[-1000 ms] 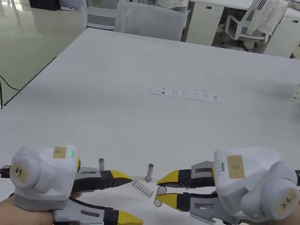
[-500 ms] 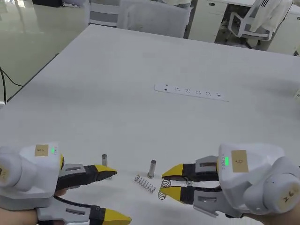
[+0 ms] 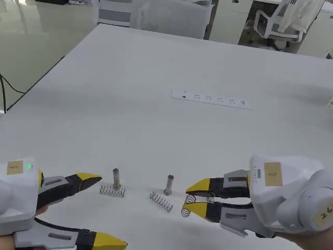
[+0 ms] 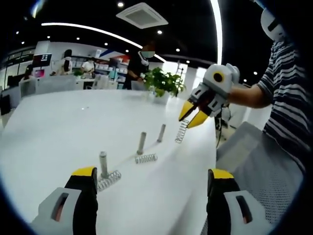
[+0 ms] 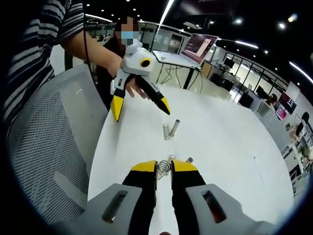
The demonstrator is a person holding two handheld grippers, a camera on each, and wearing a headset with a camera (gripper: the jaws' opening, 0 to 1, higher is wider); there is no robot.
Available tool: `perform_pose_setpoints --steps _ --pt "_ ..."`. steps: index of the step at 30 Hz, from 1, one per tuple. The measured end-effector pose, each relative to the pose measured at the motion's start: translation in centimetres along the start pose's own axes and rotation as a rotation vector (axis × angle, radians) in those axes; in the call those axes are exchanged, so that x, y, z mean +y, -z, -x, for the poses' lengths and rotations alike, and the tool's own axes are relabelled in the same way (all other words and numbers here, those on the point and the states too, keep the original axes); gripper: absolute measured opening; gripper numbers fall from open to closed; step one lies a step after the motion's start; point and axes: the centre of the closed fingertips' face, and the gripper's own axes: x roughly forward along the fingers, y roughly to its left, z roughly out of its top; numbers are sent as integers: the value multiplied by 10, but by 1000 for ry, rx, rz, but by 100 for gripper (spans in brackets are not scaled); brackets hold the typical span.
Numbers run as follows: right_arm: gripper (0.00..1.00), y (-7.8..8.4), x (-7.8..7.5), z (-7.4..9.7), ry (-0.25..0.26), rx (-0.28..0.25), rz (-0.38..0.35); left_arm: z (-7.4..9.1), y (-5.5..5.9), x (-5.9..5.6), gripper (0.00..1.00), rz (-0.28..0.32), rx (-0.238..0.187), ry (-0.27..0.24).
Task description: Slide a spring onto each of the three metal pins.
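The right gripper (image 3: 188, 198) fingers are clenched on one end of a spring (image 3: 185, 210), near the metal pin (image 5: 189, 159). The left gripper (image 3: 112, 211) fingers are released. Hazard: the free end may flex, miss the pin tip, and topple the pin.

Head view down over table (image 3: 156, 67); gripper views low, opposed, pins (image 4: 142, 143) in common.

The right gripper (image 3: 186, 198) pinches a spring (image 3: 185, 211) near an upright pin (image 3: 169, 183); the left gripper (image 3: 113, 210) gapes wide.
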Motion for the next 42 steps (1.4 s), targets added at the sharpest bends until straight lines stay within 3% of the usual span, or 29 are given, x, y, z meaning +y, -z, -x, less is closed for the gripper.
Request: perform_pose_setpoints --steps 3,12,22,42 --pt "8 2 -1 1 5 2 -4 2 0 2 98 -4 -2 -6" --pt "8 12 -8 7 31 21 -21 10 0 15 98 3 -7 -43" --pt "8 24 -19 15 65 41 -40 13 -2 18 98 15 -18 -52" --pt "8 48 -66 38 211 61 -110 18 -4 21 98 17 -25 -71"
